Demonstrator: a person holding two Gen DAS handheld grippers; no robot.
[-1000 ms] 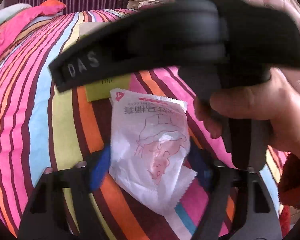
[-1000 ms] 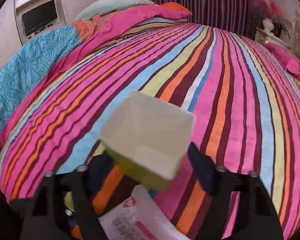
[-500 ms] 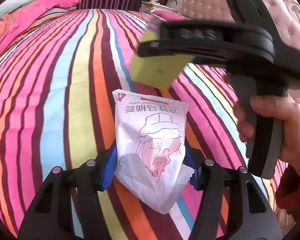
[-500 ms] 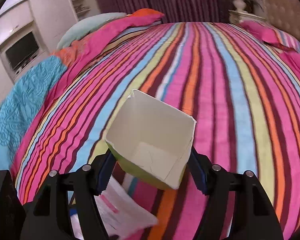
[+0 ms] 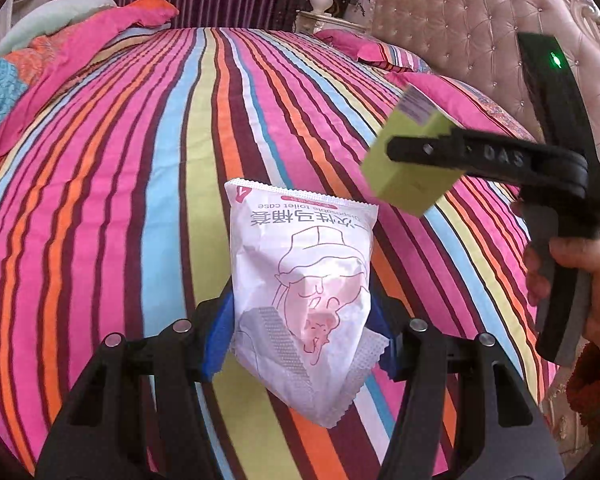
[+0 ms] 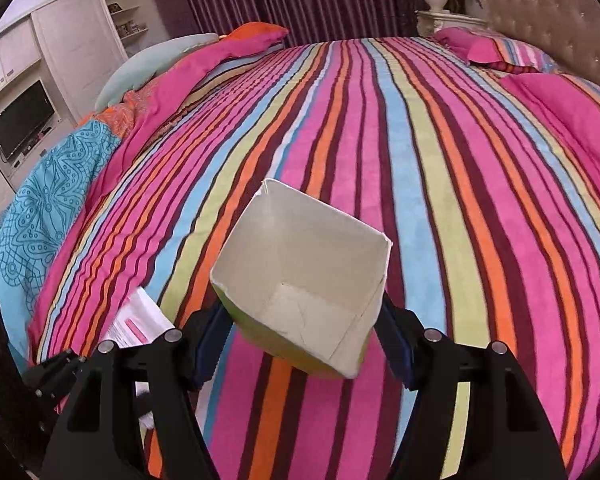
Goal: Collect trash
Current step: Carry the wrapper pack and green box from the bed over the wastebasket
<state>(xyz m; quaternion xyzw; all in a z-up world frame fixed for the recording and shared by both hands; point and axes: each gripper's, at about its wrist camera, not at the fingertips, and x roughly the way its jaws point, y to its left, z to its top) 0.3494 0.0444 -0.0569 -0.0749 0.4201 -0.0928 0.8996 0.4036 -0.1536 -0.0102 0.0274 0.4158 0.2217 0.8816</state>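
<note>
Packet: white packet (image 5: 300,292) pinched between left gripper (image 5: 302,332) fingers, lifted above the striped bed (image 5: 140,200).
Box: open green box (image 6: 304,284) pinched between right gripper (image 6: 300,336) fingers, above the bed's middle.
Headboard: tufted headboard (image 5: 480,28) behind.

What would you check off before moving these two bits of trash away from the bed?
1. Left claw clamped on the white packet: ok, blue pads press both sides.
2. Right claw clamped on the green carton: ok, pinched at its lower walls.
3. Both pieces lifted clear of the striped bedspread: ok.
4. Carton empty, nothing to spill: ok, its open top shows a bare inside.
5. The two claws clear of each other: ok, carton sits off to the right in the left view.
6. A bin to drop them in: cannot tell, none in view.
</note>
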